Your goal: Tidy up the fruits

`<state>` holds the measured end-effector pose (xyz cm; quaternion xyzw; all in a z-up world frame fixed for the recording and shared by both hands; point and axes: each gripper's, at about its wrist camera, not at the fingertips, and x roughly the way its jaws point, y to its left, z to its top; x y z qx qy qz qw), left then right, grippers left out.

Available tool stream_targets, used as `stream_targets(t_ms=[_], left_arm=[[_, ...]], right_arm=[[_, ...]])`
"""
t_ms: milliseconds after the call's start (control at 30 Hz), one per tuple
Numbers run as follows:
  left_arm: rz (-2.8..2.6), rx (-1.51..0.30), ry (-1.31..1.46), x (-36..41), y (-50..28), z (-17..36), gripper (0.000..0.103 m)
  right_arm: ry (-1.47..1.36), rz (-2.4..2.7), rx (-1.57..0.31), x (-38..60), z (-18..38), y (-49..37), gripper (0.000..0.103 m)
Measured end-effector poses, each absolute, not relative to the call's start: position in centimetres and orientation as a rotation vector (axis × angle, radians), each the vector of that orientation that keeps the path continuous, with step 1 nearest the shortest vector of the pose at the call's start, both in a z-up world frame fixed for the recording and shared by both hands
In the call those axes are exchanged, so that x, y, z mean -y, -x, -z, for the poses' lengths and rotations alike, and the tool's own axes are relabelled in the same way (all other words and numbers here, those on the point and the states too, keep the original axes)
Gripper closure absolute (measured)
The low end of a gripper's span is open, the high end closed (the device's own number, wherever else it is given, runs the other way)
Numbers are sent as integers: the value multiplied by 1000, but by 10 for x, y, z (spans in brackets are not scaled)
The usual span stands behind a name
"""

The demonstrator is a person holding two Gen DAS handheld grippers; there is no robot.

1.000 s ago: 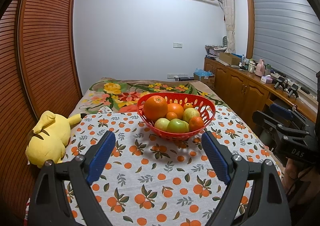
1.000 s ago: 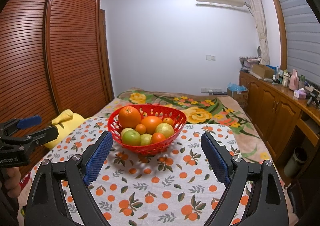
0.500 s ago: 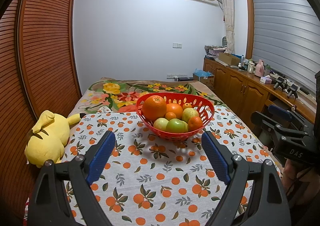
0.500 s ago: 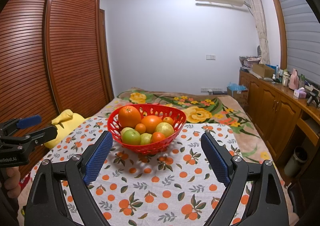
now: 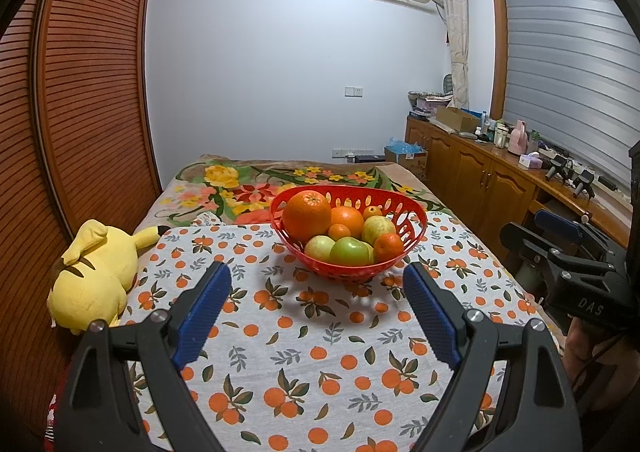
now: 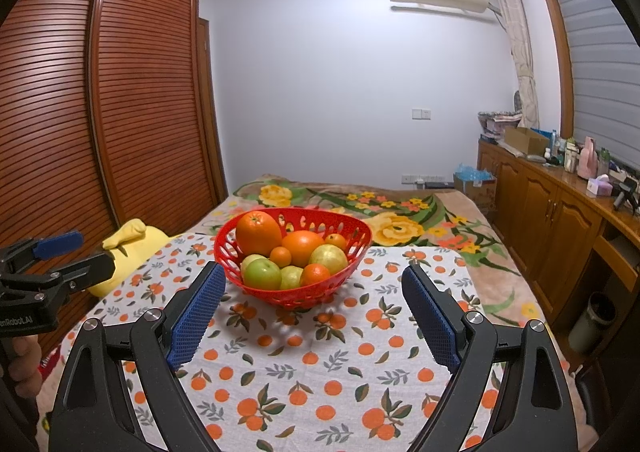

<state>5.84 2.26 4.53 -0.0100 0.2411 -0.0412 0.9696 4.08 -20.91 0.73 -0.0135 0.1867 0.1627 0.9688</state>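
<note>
A red perforated basket [image 5: 412, 226] [image 6: 348, 228] stands on the orange-print cloth, filled with several fruits. A large orange [image 5: 306, 214] [image 6: 258, 232] sits at its back left, a green apple [image 5: 349, 251] [image 6: 262, 273] at the front, with smaller oranges and yellow-green fruits around them. My left gripper [image 5: 318, 284] hovers open just short of the basket, blue pads wide apart and empty. My right gripper [image 6: 312, 286] is open too, its left pad near the basket's front left rim without touching it. Each gripper shows at the edge of the other's view.
A yellow plush toy [image 5: 94, 272] [image 6: 132, 236] lies at the cloth's left edge beside a slatted wooden wardrobe [image 6: 60, 156]. A floral blanket [image 5: 256, 184] covers the bed behind the basket. Wooden cabinets [image 6: 556, 220] with clutter line the right wall.
</note>
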Motion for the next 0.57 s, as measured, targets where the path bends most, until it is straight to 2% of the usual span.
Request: stream_targets(t_ms=[567], left_arm=[[82,-484,22,-22,-57,-45,15]], right_arm=[[27,-325,-381,210,-2,-40,11]])
